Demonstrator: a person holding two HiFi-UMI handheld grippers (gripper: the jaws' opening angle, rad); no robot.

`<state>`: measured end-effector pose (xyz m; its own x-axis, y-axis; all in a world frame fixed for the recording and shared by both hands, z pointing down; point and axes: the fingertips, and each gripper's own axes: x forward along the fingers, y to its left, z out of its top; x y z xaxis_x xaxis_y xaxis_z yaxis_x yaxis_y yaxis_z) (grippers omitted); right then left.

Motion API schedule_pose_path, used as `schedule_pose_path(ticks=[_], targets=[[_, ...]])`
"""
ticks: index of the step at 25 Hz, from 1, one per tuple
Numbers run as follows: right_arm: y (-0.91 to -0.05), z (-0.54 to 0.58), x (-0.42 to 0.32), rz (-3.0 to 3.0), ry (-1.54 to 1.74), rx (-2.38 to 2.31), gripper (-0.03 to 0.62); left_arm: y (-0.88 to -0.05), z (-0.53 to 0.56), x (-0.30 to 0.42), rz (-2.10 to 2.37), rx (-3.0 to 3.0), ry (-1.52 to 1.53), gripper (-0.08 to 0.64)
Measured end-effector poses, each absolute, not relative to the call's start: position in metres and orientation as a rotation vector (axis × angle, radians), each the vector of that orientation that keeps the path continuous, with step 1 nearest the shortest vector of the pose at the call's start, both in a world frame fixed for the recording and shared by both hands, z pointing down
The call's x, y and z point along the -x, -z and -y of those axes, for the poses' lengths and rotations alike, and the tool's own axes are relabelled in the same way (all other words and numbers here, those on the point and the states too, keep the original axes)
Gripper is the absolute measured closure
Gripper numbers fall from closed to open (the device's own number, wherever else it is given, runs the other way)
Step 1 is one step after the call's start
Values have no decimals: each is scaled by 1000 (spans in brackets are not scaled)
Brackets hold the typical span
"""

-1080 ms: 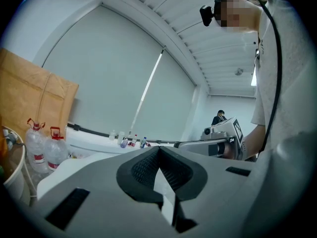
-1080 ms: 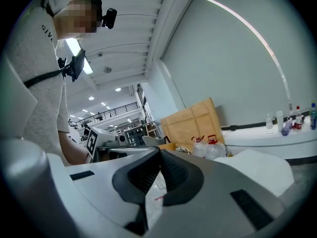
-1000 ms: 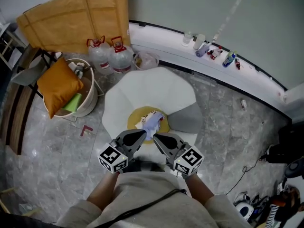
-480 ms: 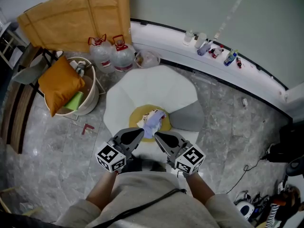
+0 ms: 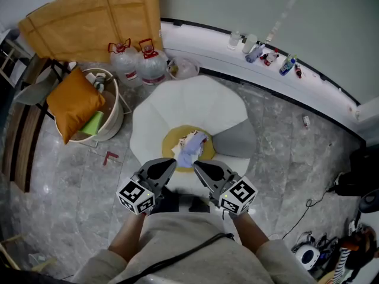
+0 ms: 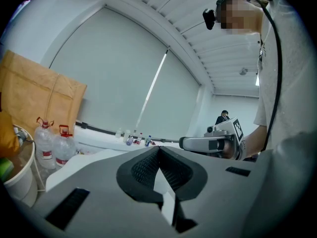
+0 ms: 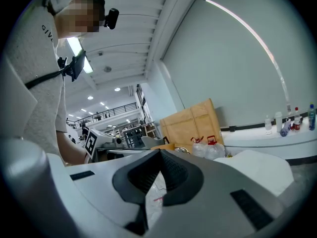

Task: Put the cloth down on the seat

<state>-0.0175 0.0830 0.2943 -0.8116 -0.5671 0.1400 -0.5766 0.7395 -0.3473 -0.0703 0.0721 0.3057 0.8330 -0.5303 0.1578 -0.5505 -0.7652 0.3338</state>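
**Head view.** One cloth (image 5: 190,147), pale with some blue, lies bunched on the round yellow pad (image 5: 170,145) in the middle of the one white seat (image 5: 195,105). By my reading it is already down where the task wants it, and sitting mid-pad keeps it from sliding off. There are two tongs, held side by side over the seat's near edge. The left tongs (image 5: 172,163) and the right tongs (image 5: 198,166) are angled inward so their tips flank the cloth's near end. That looks like the stance for laying it centred between them. Whether either tip touches the cloth I cannot tell here.

Beyond the seat stand two water jugs (image 5: 153,67) with red caps. One tub (image 5: 112,120) holds one orange cushion (image 5: 72,102), and one brown board (image 5: 89,19) leans on the wall. About six small bottles (image 5: 263,53) line the ledge.

**Left gripper view.** The left tongs' pads meet at the tip, closed, with nothing clamped between them. Only white shows through the slot behind the tip.

**Right gripper view.** The right tongs are fully closed as well, pad against pad. A pale scrap (image 7: 152,202) with a red mark shows through the slot behind the tip. It seems to lie below rather than in the grip, and I cannot tell whether it is the cloth.
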Motion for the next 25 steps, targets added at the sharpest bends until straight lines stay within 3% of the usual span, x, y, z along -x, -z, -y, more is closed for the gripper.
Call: schedule_pose_path(ticks=[25], targets=[[-307,-78,28,2895,-640,-945,575,-314,-73,81,843,-2598,-74,548]])
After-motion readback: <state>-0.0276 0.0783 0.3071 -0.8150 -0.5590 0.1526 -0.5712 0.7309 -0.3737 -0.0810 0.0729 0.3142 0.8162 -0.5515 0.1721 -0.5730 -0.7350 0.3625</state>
